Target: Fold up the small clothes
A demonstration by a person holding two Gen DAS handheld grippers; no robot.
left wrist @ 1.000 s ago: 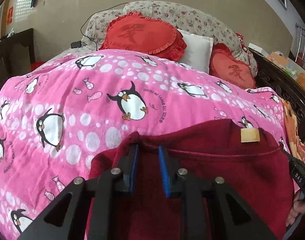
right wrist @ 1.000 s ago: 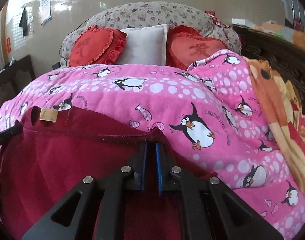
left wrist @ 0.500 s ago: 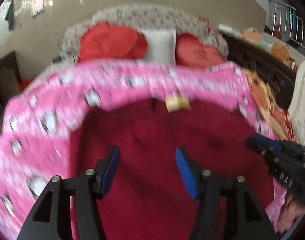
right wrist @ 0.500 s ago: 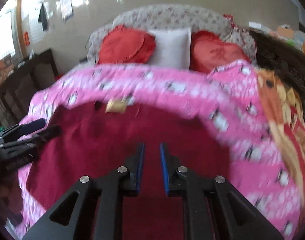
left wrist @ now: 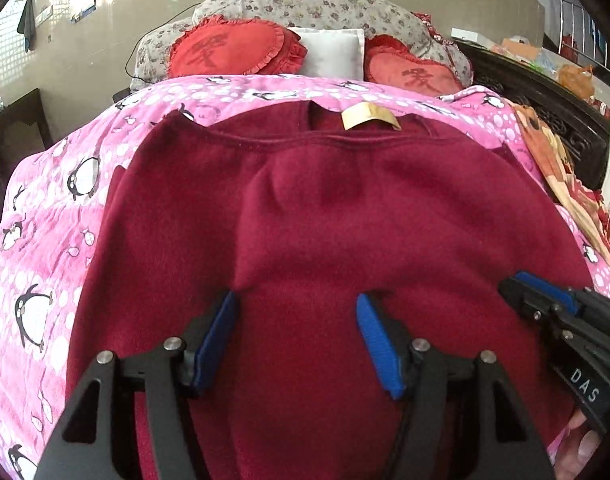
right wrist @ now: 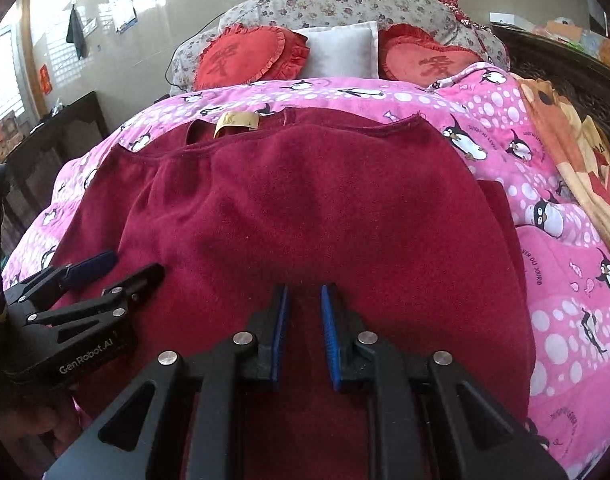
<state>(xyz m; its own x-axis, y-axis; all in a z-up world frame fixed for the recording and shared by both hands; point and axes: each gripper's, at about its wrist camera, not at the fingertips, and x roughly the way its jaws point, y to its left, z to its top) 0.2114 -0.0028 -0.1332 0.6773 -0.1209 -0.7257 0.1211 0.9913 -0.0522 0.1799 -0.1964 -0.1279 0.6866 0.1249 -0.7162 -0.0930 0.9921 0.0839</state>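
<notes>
A dark red fleece garment lies spread flat on the pink penguin blanket, with its tan label at the far edge. My left gripper hovers over the garment's near part. Its jaws are opening, and nothing is pinched between the blue pads. The right wrist view shows the same garment, with the left gripper low at the left. My right gripper is shut to a narrow slit above the near middle of the cloth and holds nothing. It also shows in the left wrist view, at the right.
Red heart cushions, a white pillow and a floral bolster lie at the head of the bed. An orange patterned blanket and a dark carved bed frame run along the right. Dark furniture stands at the left.
Both grippers have left the garment's far hem and drawn back toward its near part. The left jaws have spread wide, and the garment now lies flat.
</notes>
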